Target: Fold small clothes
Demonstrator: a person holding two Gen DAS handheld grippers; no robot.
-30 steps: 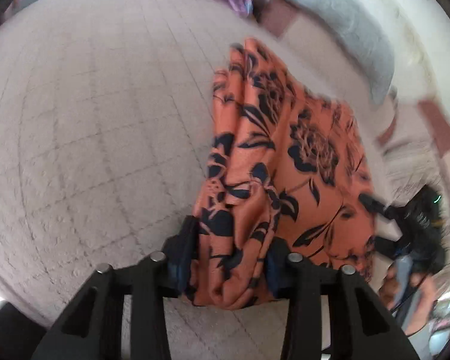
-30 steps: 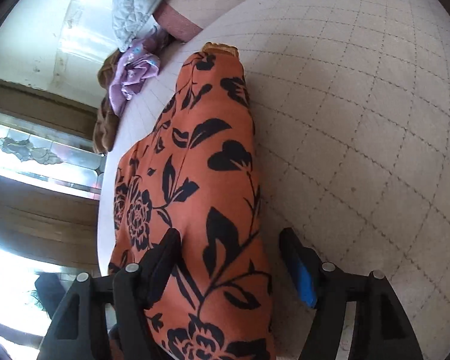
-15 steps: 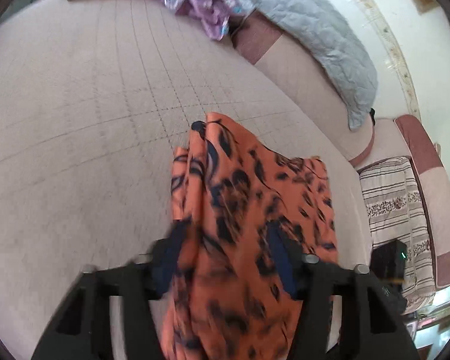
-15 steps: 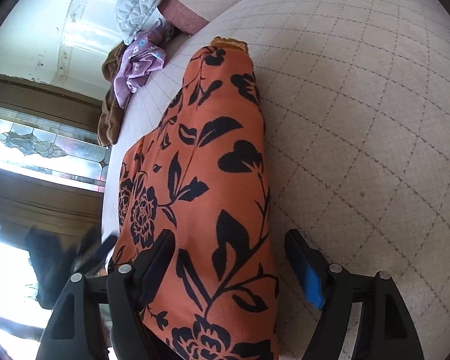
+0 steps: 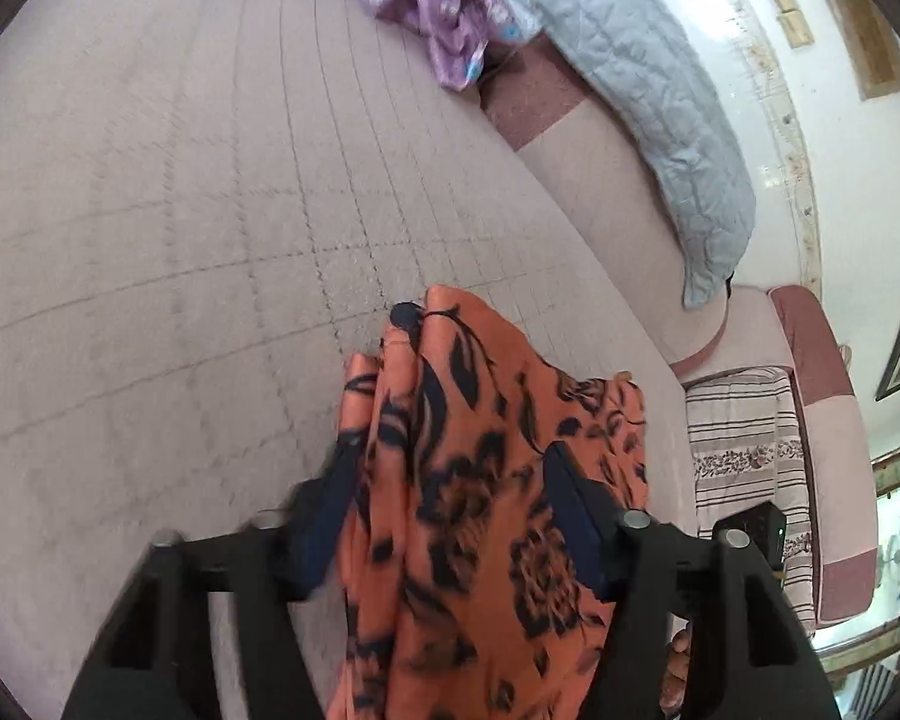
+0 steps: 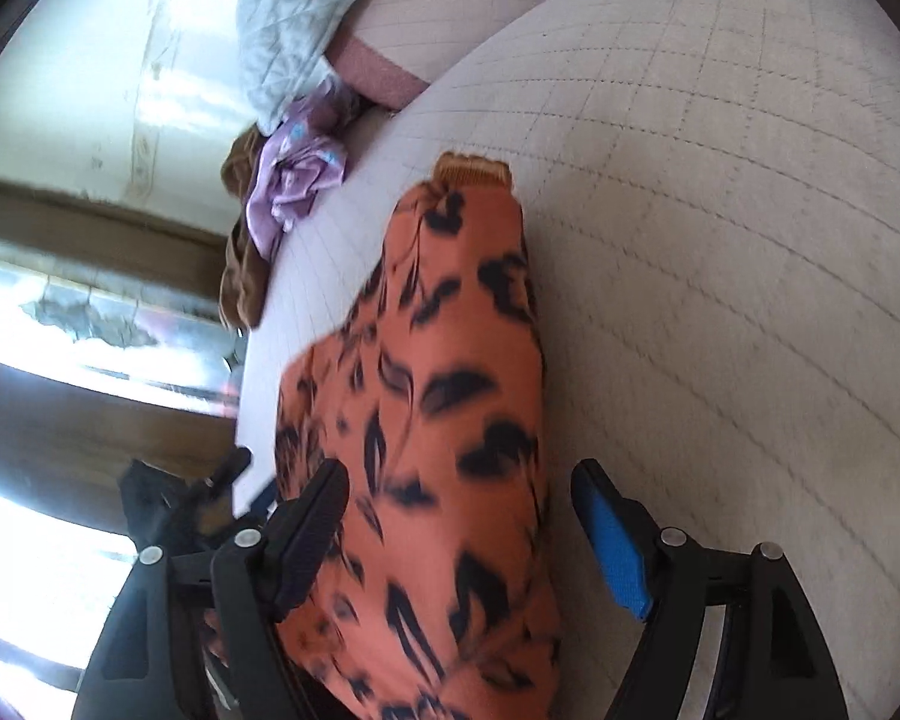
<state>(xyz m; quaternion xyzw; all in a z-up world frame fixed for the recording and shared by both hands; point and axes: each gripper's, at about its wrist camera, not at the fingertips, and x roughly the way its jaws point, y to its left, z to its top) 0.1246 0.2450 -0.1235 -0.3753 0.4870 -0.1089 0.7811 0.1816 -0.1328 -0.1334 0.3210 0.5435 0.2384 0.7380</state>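
An orange garment with black flowers (image 5: 486, 480) hangs bunched between the fingers of my left gripper (image 5: 450, 480), which is shut on it and holds it above the quilted bed. In the right wrist view the same garment (image 6: 450, 396) lies stretched over the bed, its far end with a ribbed band (image 6: 473, 168) resting on the cover. It passes between the jaws of my right gripper (image 6: 459, 510), which stand wide apart; the blue pad (image 6: 615, 546) is clear of the cloth.
The quilted beige bed cover (image 5: 150, 210) fills most of both views. A purple garment (image 5: 438, 30) and a grey pillow (image 5: 660, 120) lie at the far edge. A brown cloth (image 6: 240, 264) lies by the purple one. A striped cushion (image 5: 744, 450) lies beside the bed.
My left gripper has lifted and pulled the orange garment back, so less of it lies on the bed. The right gripper has drawn back slightly along the garment, its jaws still apart.
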